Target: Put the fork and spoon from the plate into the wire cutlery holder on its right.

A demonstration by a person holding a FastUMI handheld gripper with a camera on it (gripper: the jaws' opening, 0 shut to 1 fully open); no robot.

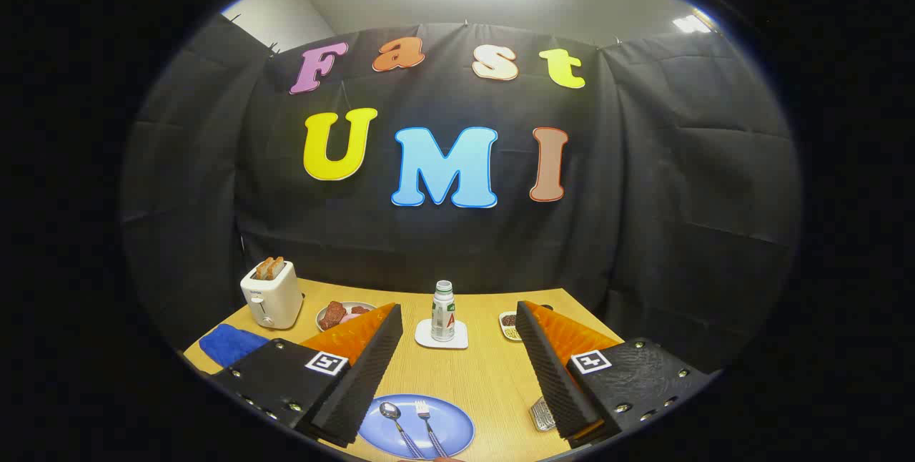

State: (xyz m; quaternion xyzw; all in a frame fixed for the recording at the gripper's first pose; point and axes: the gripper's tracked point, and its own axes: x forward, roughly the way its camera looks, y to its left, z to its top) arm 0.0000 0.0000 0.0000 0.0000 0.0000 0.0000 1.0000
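fork (427,425) and spoon (397,428) lie on plate (457,428) between spread fingers (372,358).

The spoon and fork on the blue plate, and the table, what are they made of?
The spoon and fork, between the open claw fingers, look like shiny metal at the heads; their handles seem patterned, maybe plastic. The plate looks smooth and glossy, plastic or ceramic. The table looks like pale wood, with fine grain lines.

Wood-grain table (486,376); seemingly glossy plate (454,423)
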